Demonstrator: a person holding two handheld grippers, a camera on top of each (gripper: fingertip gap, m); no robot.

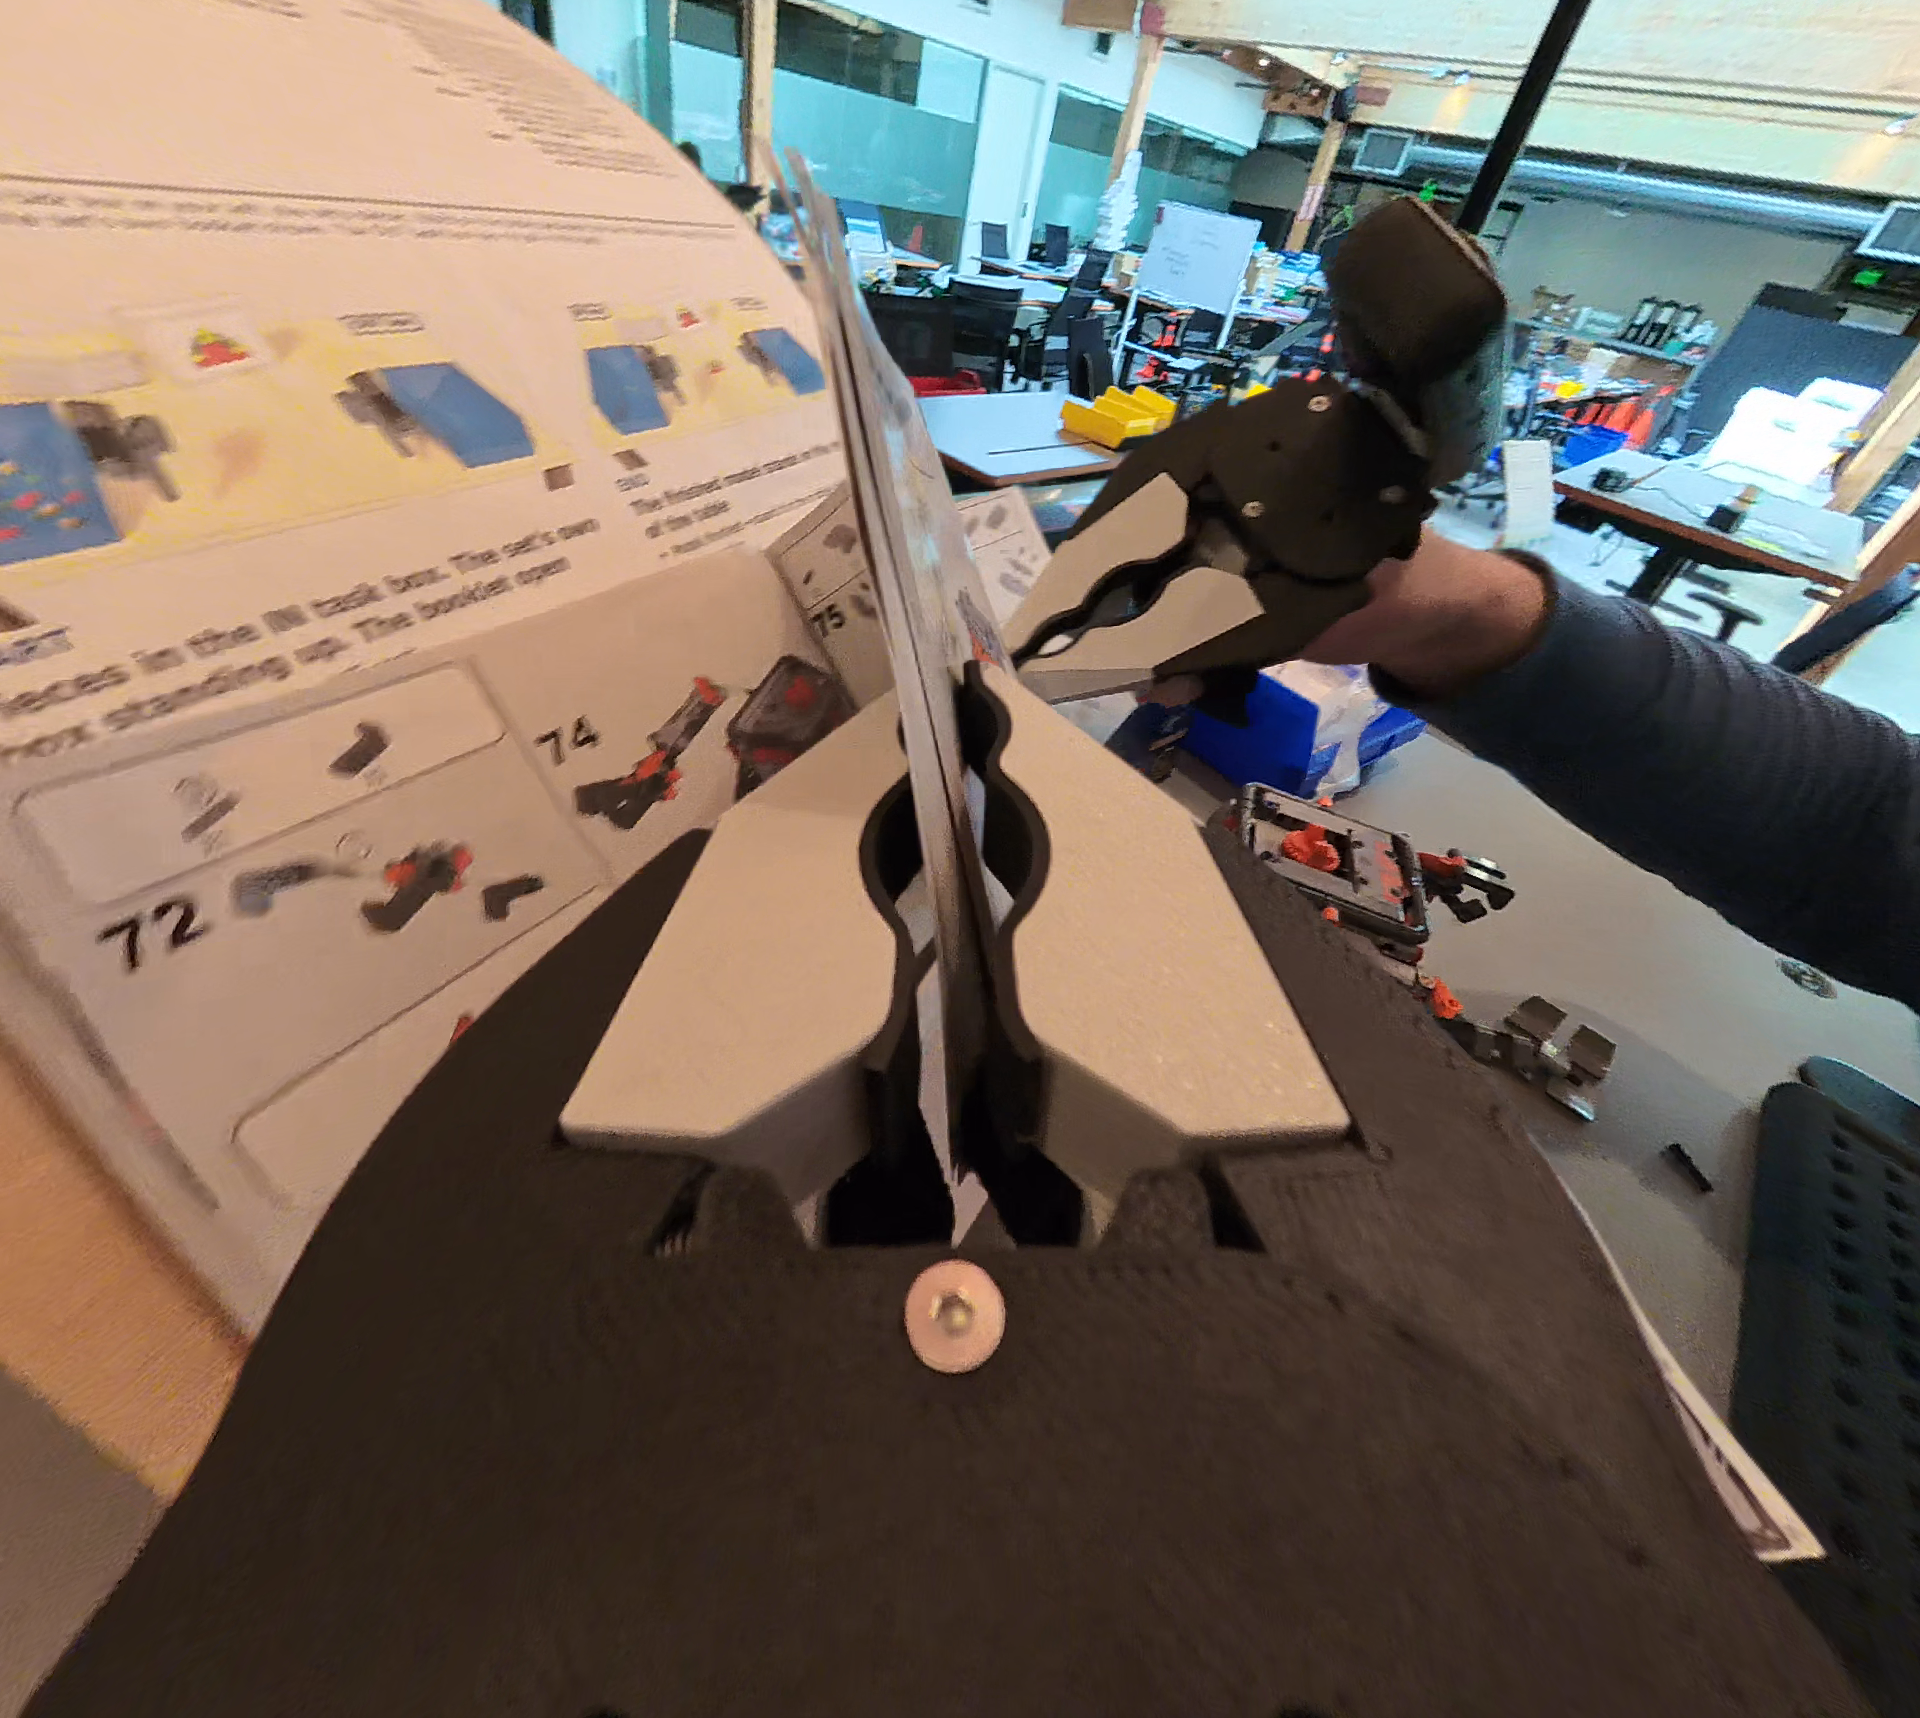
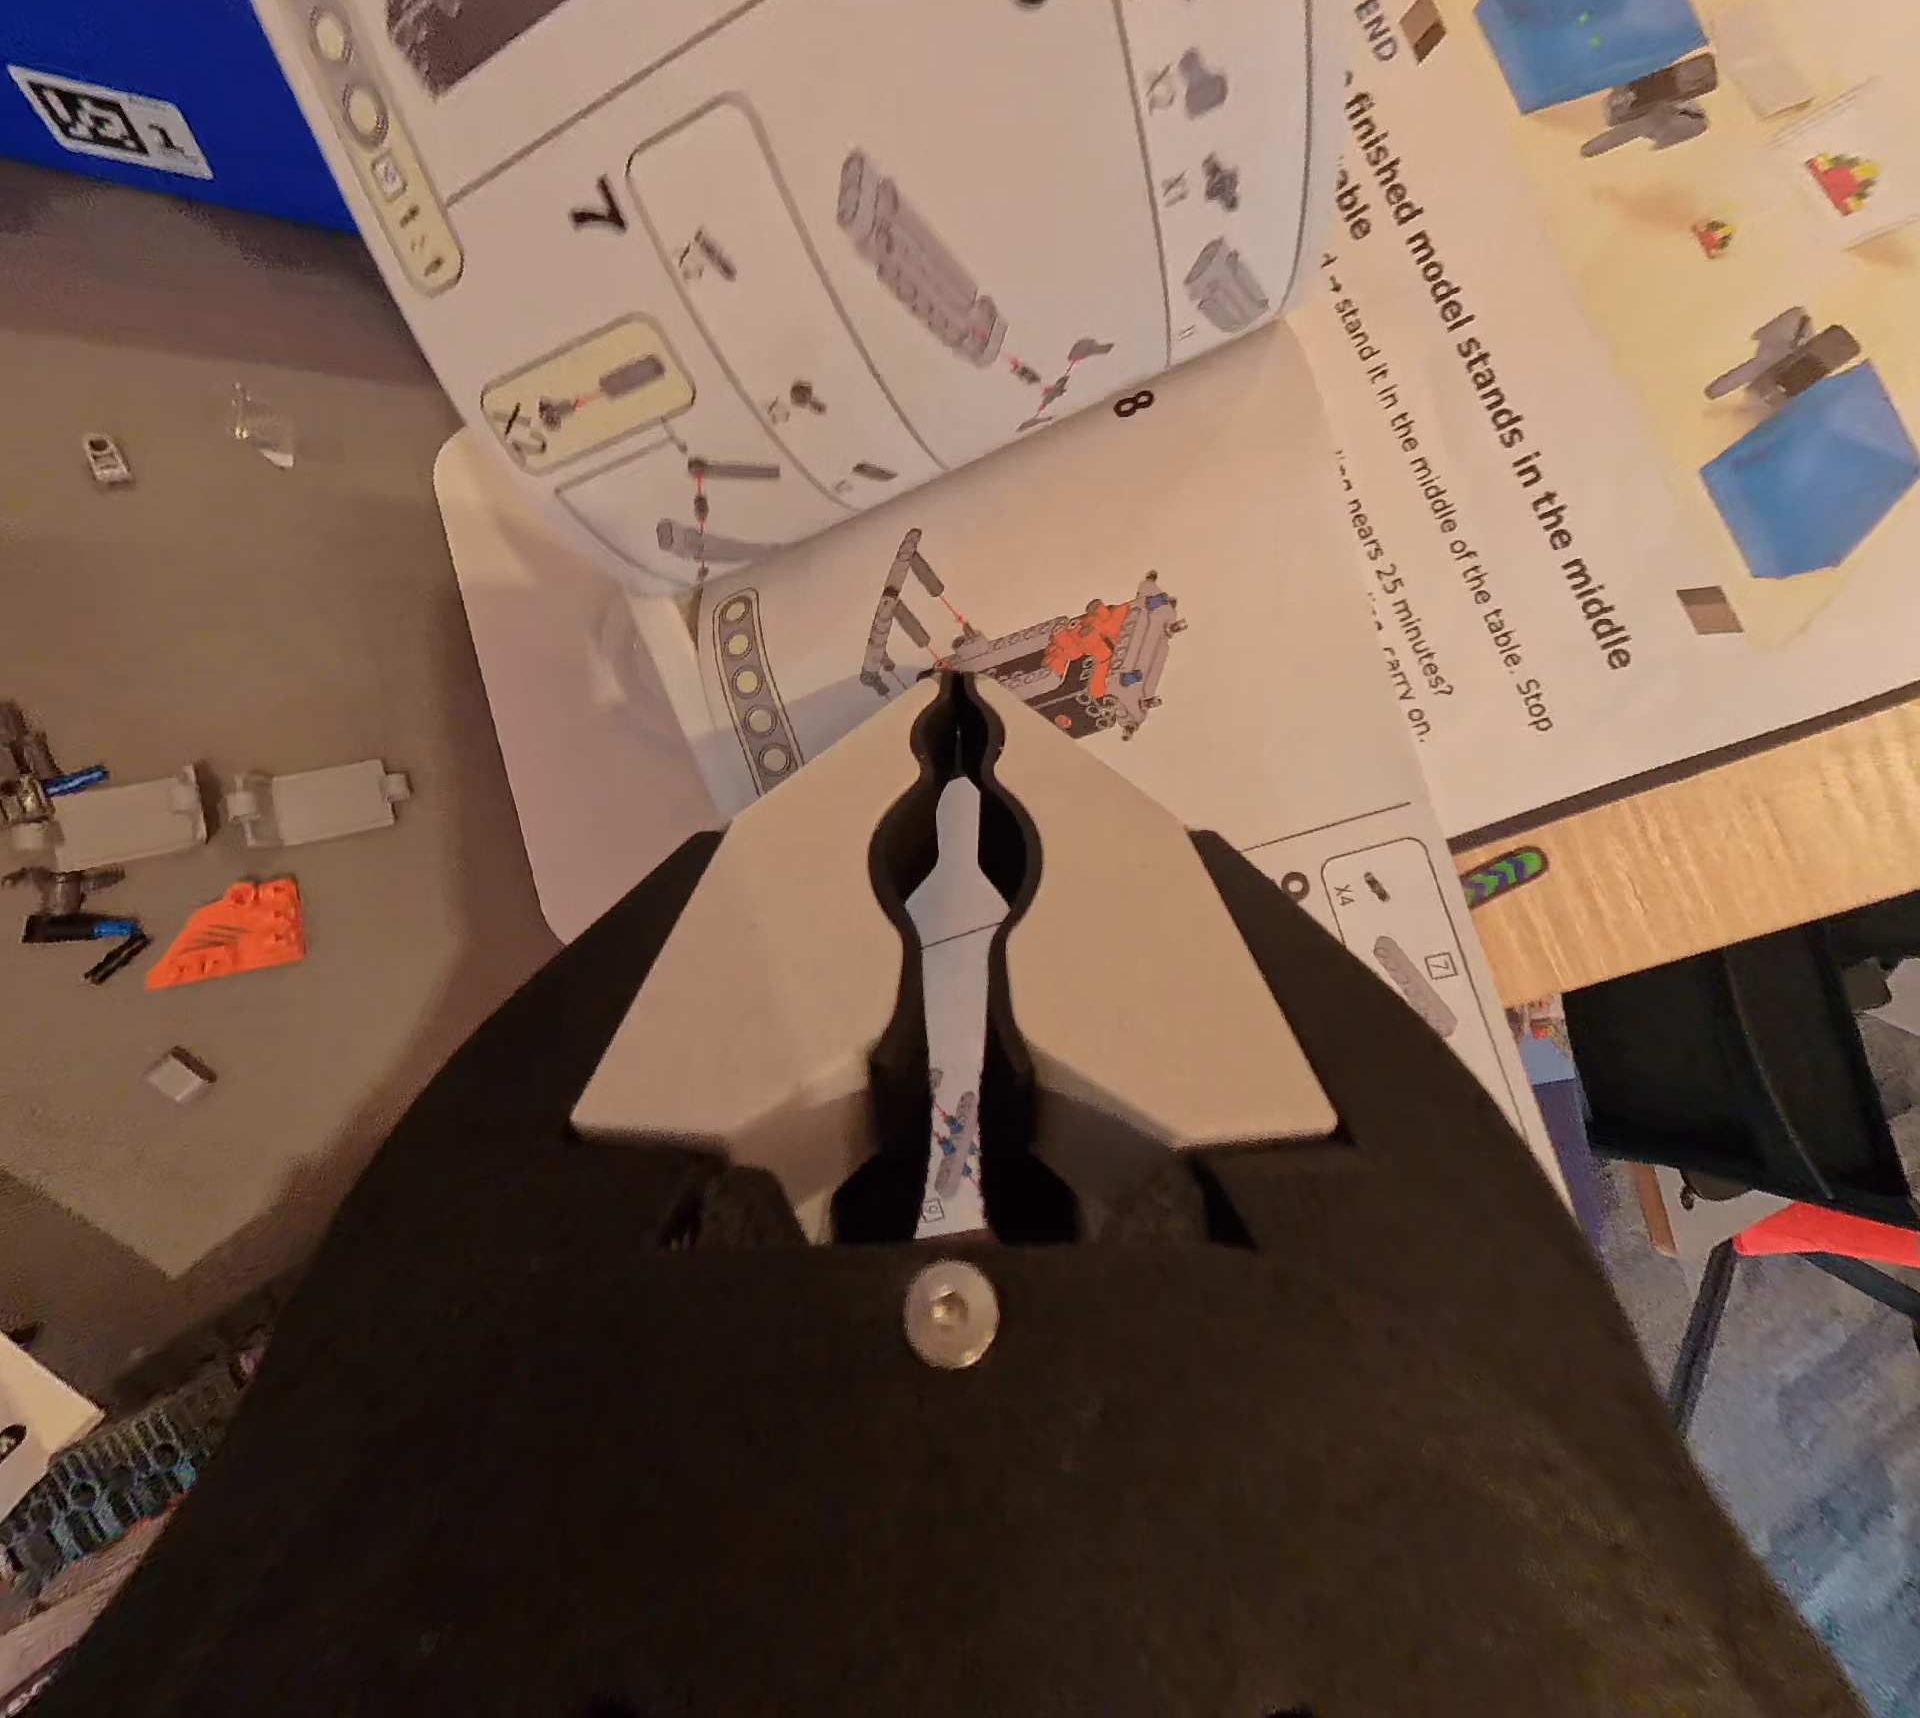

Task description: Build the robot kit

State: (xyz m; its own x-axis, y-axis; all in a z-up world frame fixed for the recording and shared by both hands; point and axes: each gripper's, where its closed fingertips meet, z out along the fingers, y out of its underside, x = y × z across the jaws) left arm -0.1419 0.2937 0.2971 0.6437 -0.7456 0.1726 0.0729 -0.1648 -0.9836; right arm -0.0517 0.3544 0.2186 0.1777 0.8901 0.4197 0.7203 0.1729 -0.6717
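Observation:
My left gripper [image 1: 961, 681] is shut on a few pages of a building-instruction booklet [image 1: 416, 785]. The pinched pages [image 1: 883, 442] stand edge-on between the pads and rise above the fingertips. My right gripper [image 1: 1023, 655], held by a hand, reaches in from the right with its tips at the right side of those pages. In the right wrist view the right gripper [image 2: 956, 681] is shut, its tips against a booklet page [image 2: 1039, 546] with a model drawing. A curled page [image 2: 883, 110] arches beyond it. I cannot tell whether a sheet is pinched there.
A printed sheet [image 2: 1558, 318] lies under the booklet on a wooden table [image 2: 1714, 837]. A blue bin [image 1: 1278, 733] and a part-built black and orange model [image 1: 1340, 868] sit to the right. Loose grey pieces [image 2: 312, 801] and an orange piece [image 2: 234, 930] lie on the grey mat [image 2: 260, 577]. About 15 cm separates my left fingertips from my right. To the orange piece [image 2: 234, 930]: right tips about 25 cm, left tips about 30 cm.

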